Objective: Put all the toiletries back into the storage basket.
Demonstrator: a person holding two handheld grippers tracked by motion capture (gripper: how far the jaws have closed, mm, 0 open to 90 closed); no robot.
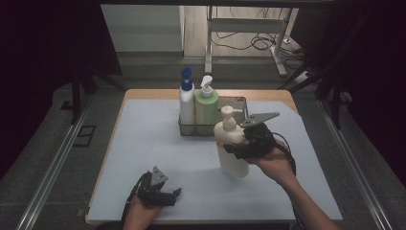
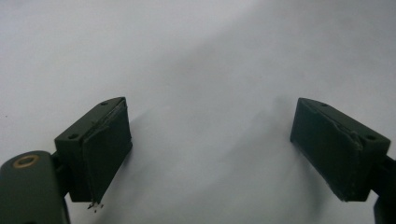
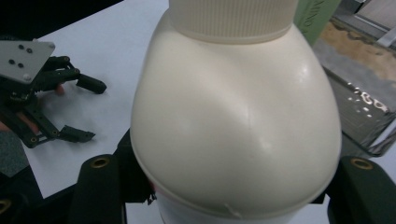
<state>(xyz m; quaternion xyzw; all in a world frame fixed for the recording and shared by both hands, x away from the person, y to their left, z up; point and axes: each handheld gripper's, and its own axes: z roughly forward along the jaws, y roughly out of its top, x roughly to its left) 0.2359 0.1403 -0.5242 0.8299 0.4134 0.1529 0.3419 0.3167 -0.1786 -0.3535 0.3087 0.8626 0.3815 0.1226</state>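
A cream pump bottle hangs tilted above the pale blue mat, and my right gripper is shut on its body just below the shoulder. In the right gripper view the cream pump bottle bulges between the two jaws, touching both. My left gripper rests low near the mat's front edge, open with nothing in it. In the left gripper view my left gripper has its jaws spread wide over bare mat.
A metal wire basket stands at the back of the mat, holding a white bottle with a blue cap and a green pump bottle. Its right half is free. Table legs and cables lie beyond the table.
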